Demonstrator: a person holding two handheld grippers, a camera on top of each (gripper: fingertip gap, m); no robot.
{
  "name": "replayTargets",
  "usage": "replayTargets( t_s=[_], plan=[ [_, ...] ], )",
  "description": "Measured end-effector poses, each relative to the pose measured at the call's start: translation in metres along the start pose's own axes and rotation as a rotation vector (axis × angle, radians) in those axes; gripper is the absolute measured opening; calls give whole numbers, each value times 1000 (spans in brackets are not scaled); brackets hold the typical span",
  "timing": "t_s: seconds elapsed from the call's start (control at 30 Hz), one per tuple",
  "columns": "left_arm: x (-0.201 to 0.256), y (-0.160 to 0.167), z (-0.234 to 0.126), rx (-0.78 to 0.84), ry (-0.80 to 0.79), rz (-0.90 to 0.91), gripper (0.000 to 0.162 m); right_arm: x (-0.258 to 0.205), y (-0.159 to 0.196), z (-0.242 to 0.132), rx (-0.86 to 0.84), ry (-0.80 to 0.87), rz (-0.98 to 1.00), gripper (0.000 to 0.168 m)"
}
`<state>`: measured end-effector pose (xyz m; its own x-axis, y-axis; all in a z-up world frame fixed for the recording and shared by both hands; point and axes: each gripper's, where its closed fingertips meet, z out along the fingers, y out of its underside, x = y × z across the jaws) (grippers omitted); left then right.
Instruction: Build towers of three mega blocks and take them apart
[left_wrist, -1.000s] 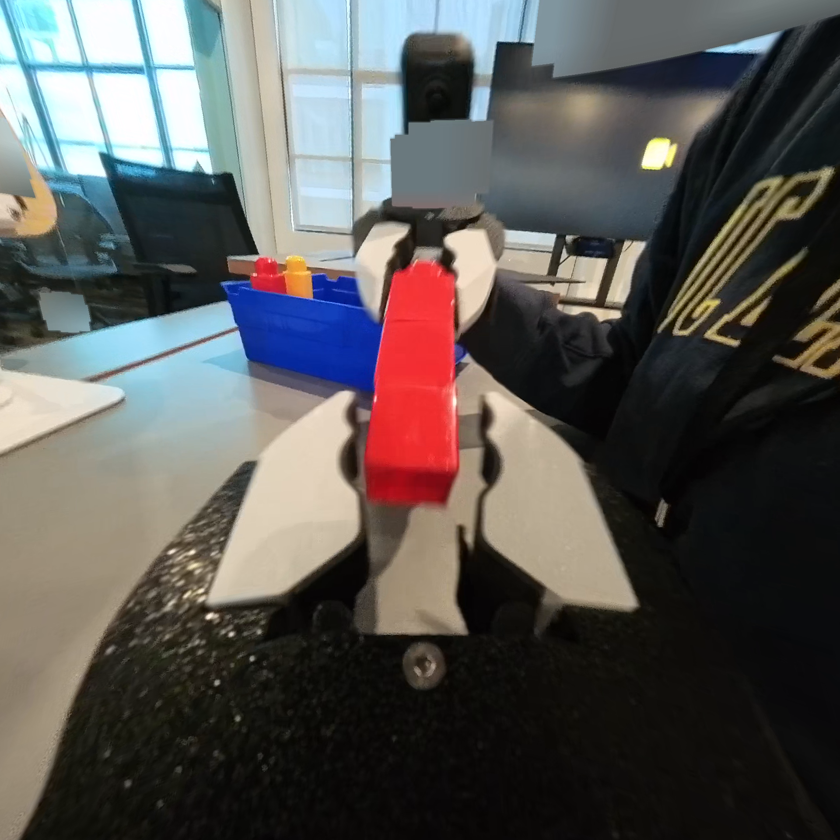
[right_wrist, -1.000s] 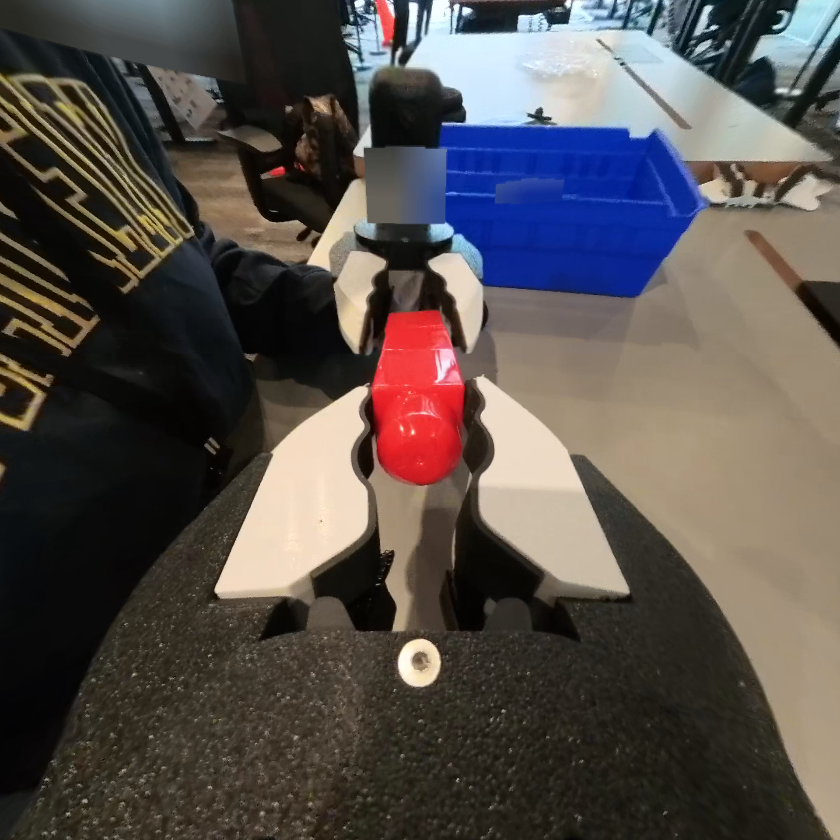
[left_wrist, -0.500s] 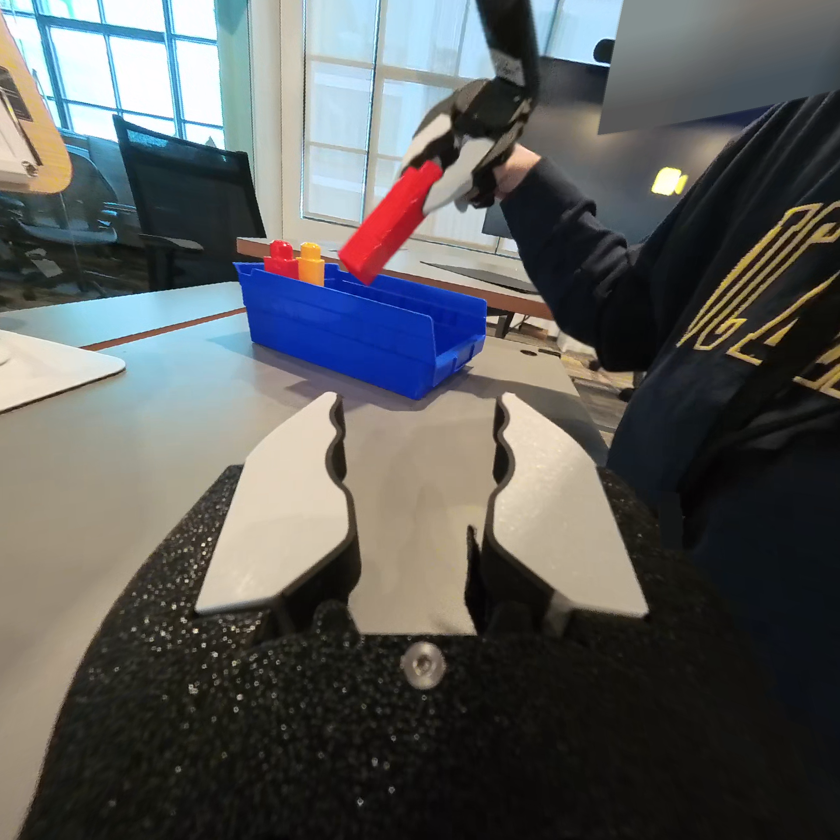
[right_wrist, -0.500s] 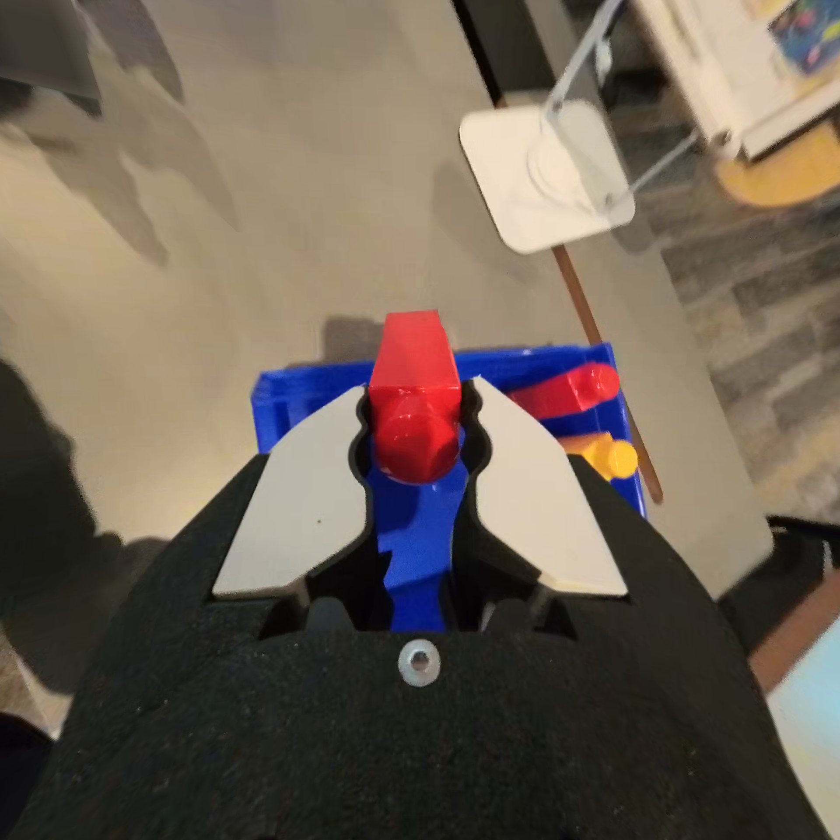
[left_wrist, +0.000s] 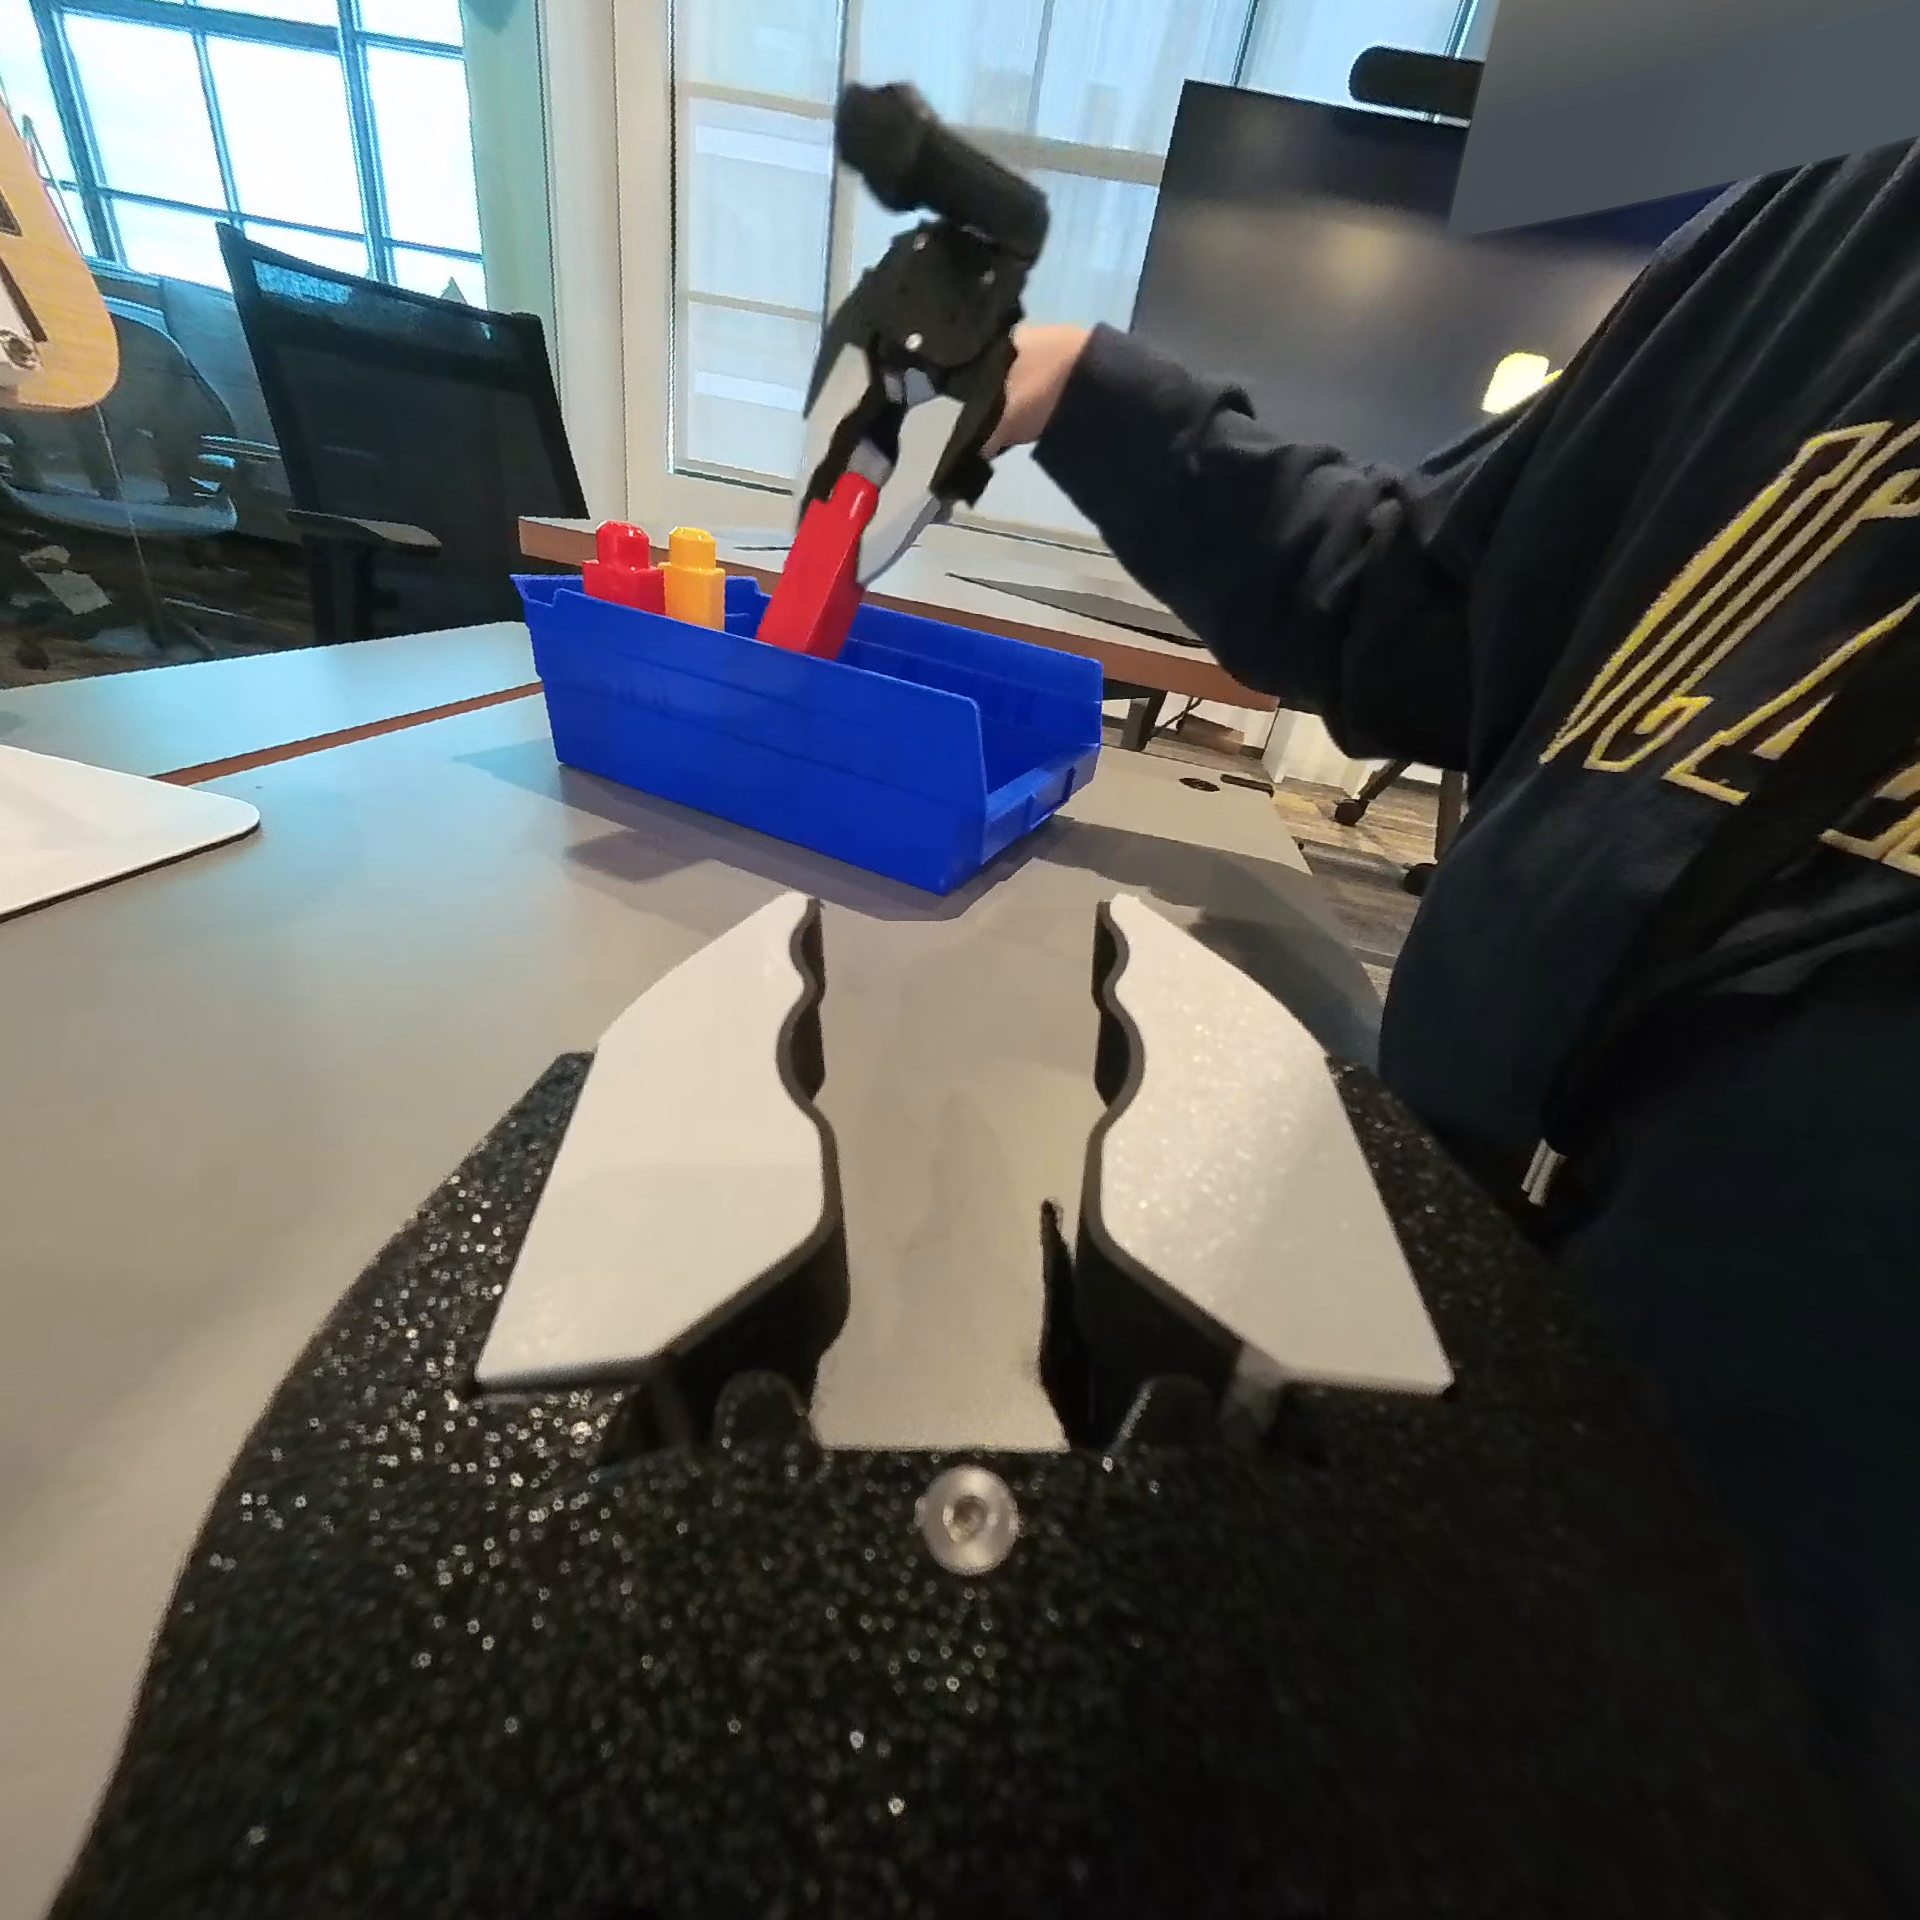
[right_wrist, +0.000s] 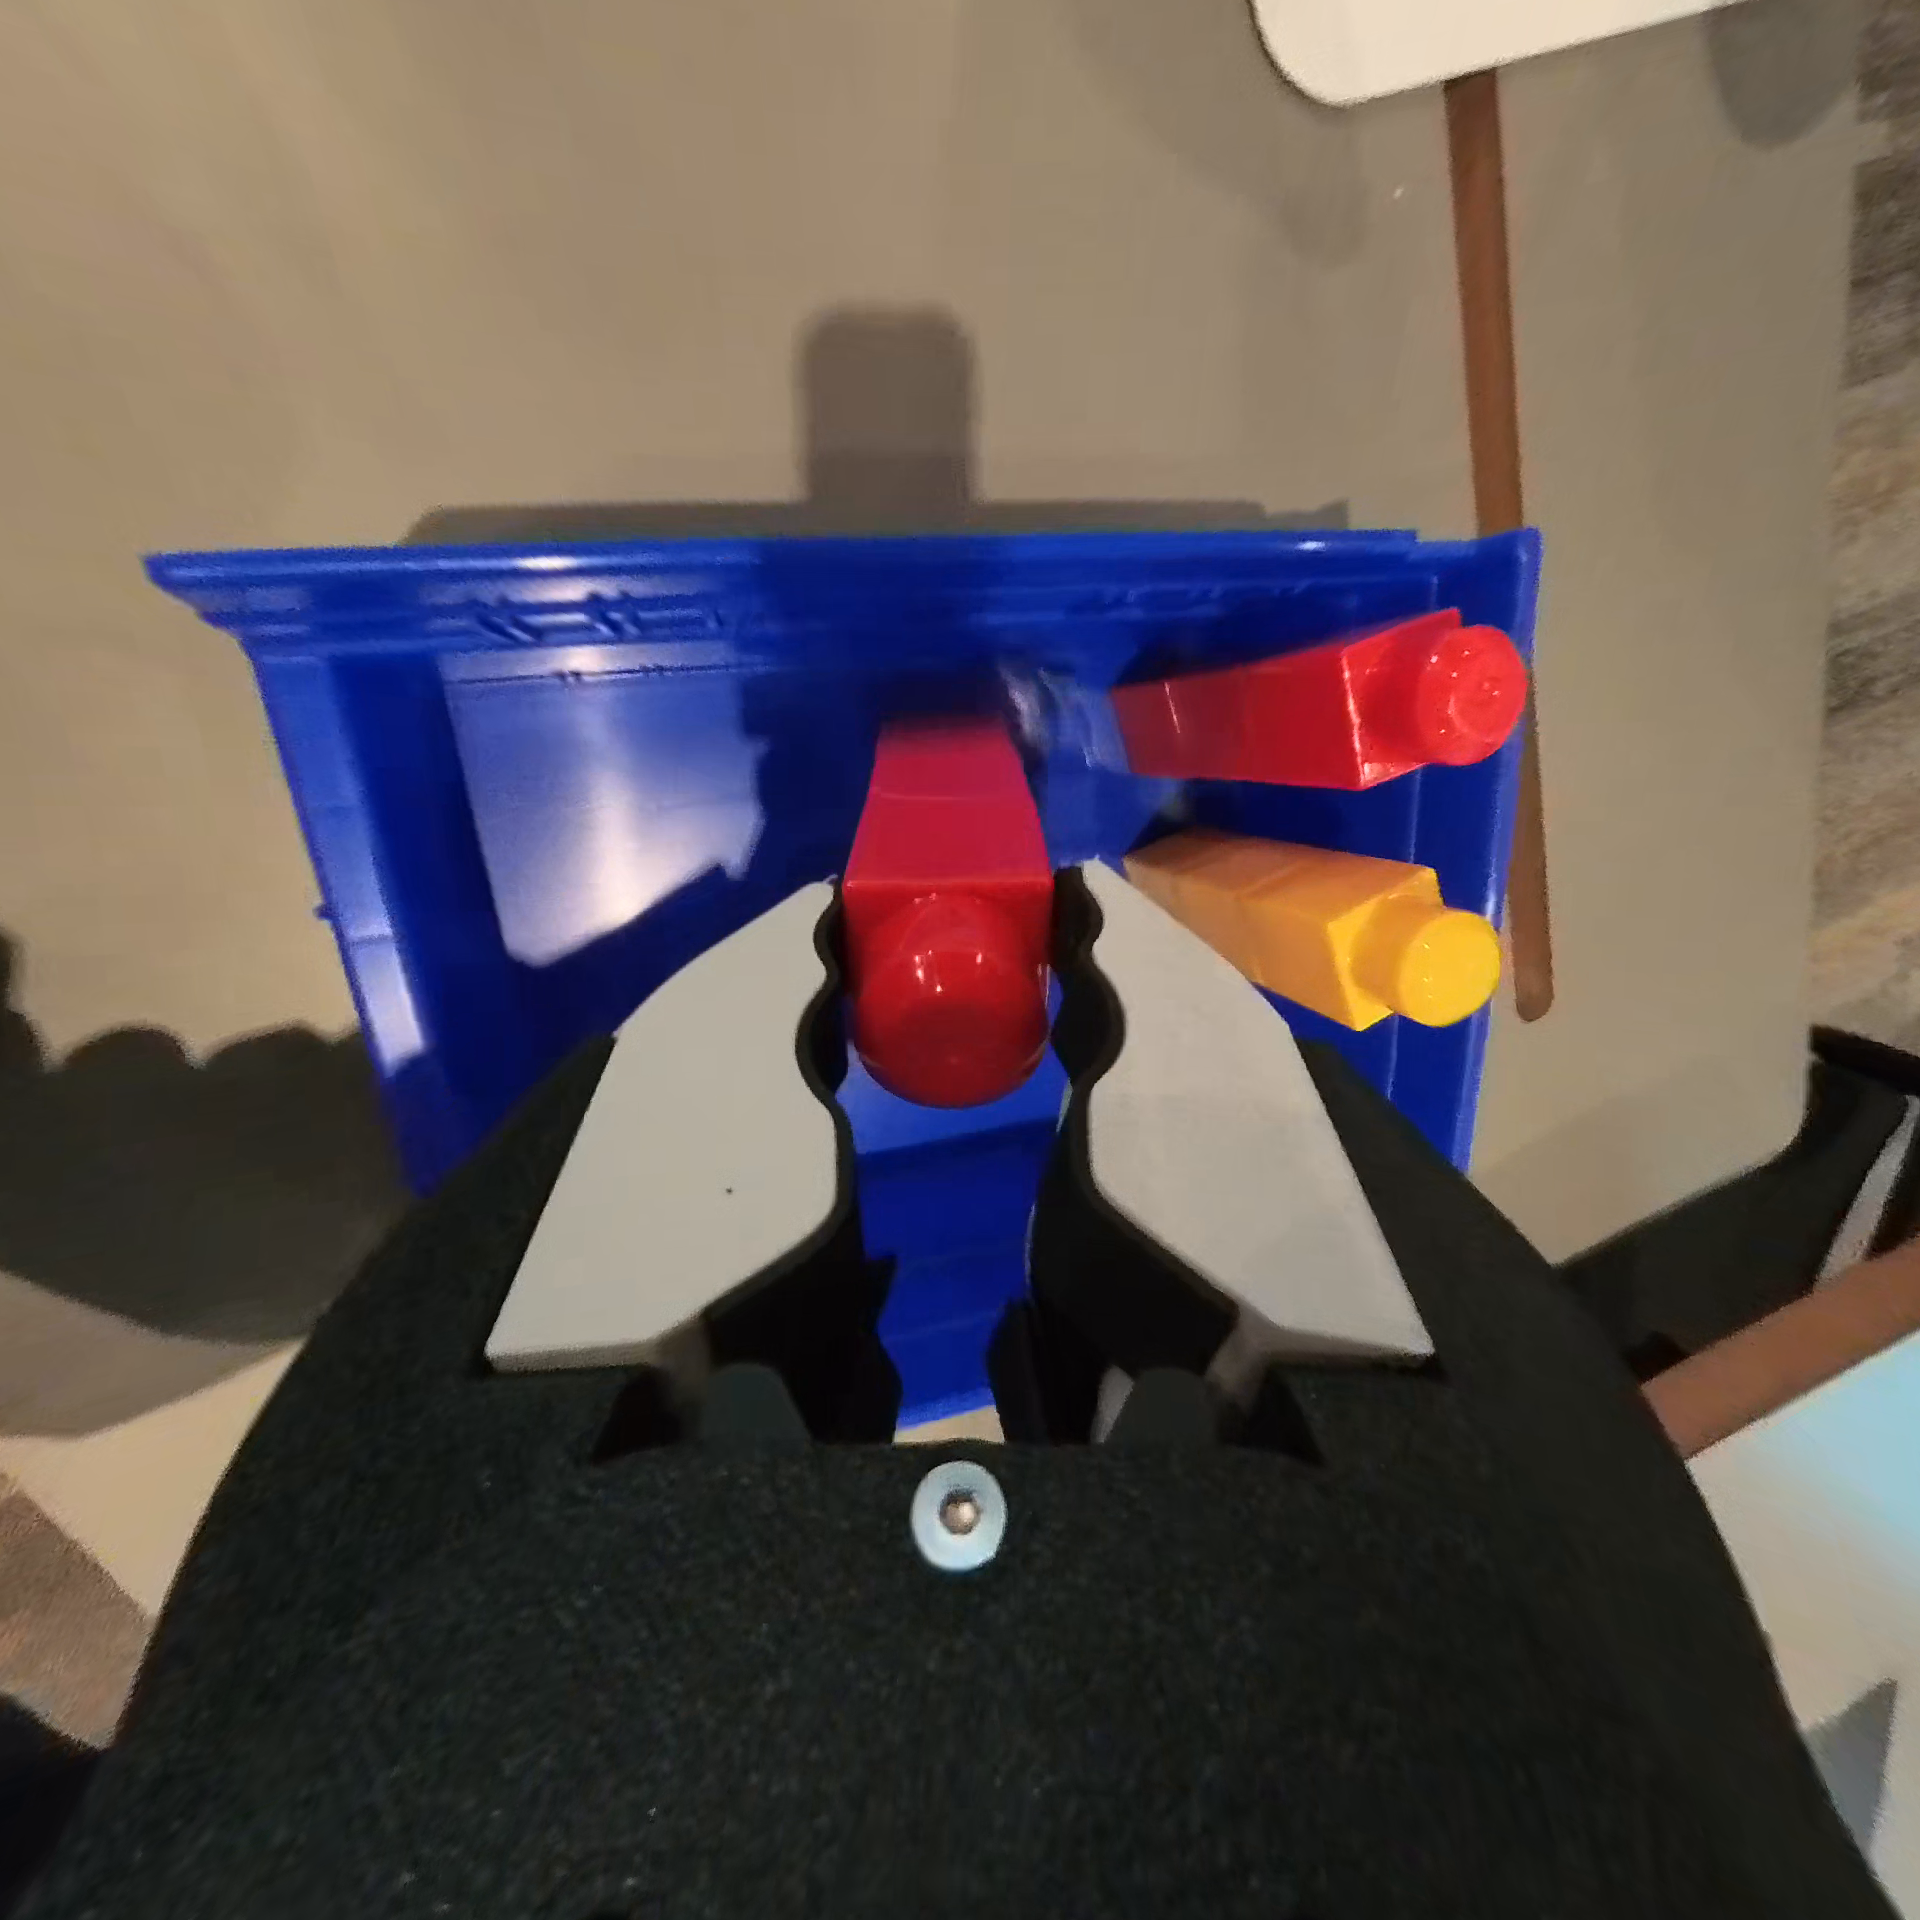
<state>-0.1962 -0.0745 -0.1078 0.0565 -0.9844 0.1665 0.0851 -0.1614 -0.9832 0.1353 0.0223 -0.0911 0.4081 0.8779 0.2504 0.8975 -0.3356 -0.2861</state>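
My right gripper (right_wrist: 951, 894) is shut on a red block tower (right_wrist: 940, 831) by its top stud and holds it tilted, its lower end inside the blue bin (right_wrist: 582, 748). In the left wrist view the same gripper (left_wrist: 883, 499) holds the red tower (left_wrist: 816, 577) over the bin (left_wrist: 831, 748). A second red tower (right_wrist: 1340, 712) and a yellow tower (right_wrist: 1340, 935) stand at one end of the bin; they also show in the left wrist view, red (left_wrist: 621, 566) and yellow (left_wrist: 694, 577). My left gripper (left_wrist: 951, 935) is open and empty above the table.
The grey table (left_wrist: 312, 987) holds a white pad (left_wrist: 94, 821) at the left. A person in a dark sweatshirt (left_wrist: 1662, 779) stands at the right. A black chair (left_wrist: 395, 457) and a dark monitor (left_wrist: 1299, 260) are behind the table.
My left gripper let go of the red tower and opened. My right gripper carried the tower up, turned it downward and lowered it into the blue bin.
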Motion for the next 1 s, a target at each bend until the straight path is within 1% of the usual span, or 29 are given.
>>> replayTargets(
  t_s=[0.1,0.27,0.43,0.63,0.73,0.93,1.0],
  plan=[
    [-1,1,0,-2,0,-6,49,7,5,12,-66,-31,-10,39],
    [0,2,1,-10,2,-3,48,17,0,25,-108,-93,-19,39],
    [1,3,2,-24,4,1,47,18,-8,36,-167,-166,-28,39],
    [1,6,4,-39,7,-2,49,16,-7,51,-273,-208,-54,39],
    [1,7,5,-42,8,-8,50,15,-11,52,-268,-219,-44,39],
    [2,7,6,-45,13,-11,51,12,-14,51,-249,-223,-25,55],
    [2,7,6,-45,10,-8,51,15,-14,44,-238,-204,3,57]
  ],
)
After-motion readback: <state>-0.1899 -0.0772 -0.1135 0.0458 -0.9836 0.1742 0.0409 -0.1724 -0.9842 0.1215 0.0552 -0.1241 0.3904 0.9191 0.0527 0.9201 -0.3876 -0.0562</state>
